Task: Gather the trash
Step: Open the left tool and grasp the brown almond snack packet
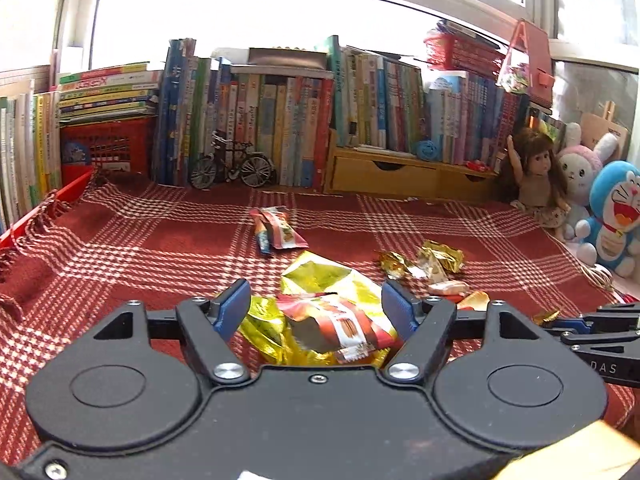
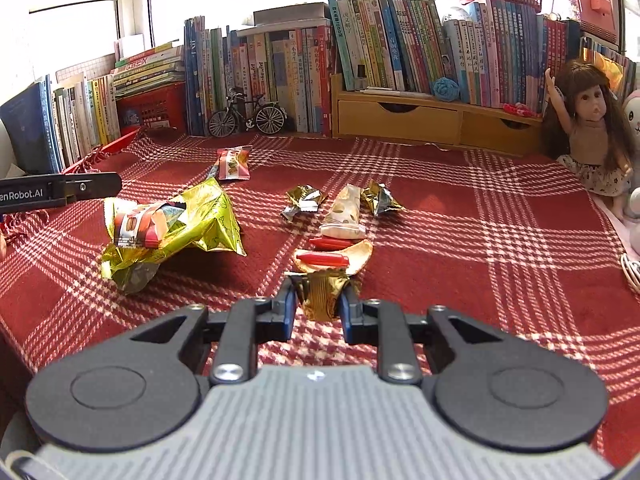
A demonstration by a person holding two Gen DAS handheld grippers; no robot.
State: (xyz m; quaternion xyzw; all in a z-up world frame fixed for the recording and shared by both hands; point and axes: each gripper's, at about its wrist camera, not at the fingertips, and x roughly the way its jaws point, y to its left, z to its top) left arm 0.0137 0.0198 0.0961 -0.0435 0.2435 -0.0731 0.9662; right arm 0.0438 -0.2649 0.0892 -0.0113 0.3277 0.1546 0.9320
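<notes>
My left gripper [image 1: 317,306] stands open over a crumpled yellow-green foil bag [image 1: 320,276] with a red snack wrapper [image 1: 344,324] lying on it; both lie between the blue pads, which do not press on them. In the right wrist view that bag [image 2: 200,220] lies at the left on the cloth. My right gripper [image 2: 321,295] is shut on a gold foil wrapper [image 2: 322,296]. Just beyond it lie red sticks on a pale curved scrap [image 2: 326,258], a white packet [image 2: 346,216] and two gold wrappers [image 2: 304,200]. A red snack packet [image 2: 234,164] lies farther back.
A red plaid cloth [image 2: 480,240] covers the surface. Along the back stand rows of books [image 2: 280,60], a model bicycle [image 2: 246,118], a wooden drawer unit [image 2: 400,116] and a red crate [image 2: 152,104]. A doll [image 2: 592,128] and plush toys [image 1: 612,216] sit at the right.
</notes>
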